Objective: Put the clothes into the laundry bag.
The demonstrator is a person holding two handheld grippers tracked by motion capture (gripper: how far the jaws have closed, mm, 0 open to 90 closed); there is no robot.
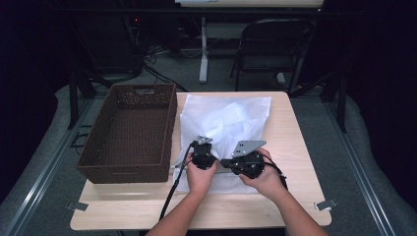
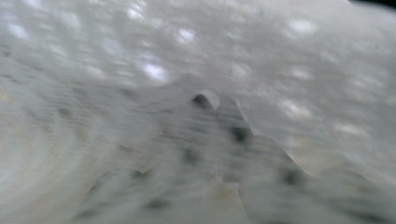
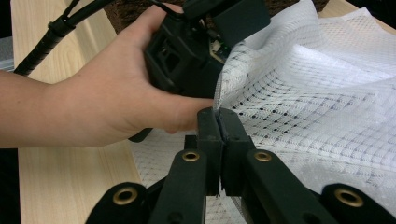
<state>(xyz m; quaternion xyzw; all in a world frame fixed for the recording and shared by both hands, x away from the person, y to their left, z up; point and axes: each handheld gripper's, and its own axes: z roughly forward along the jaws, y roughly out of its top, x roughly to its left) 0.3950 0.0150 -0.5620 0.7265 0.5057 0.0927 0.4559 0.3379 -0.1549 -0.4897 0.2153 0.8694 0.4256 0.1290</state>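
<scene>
White mesh fabric bag (image 1: pixel 226 125) lies crumpled on light wooden counter (image 1: pixel 295 196), just right of brown woven rectangular basket (image 1: pixel 130 130). Right gripper (image 3: pixel 218 122) jaws together, clamped on bag's near edge. Left gripper (image 1: pixel 202 153) beside it, nose buried in mesh, jaws closed on the fabric; its own view blurred. No readable writing or labels. Black folding chair (image 1: pixel 270 44) beyond counter.

White mesh cloth (image 1: pixel 231 123), matt pale wood table (image 1: pixel 295 147), brown woven basket (image 1: pixel 130 132).
</scene>
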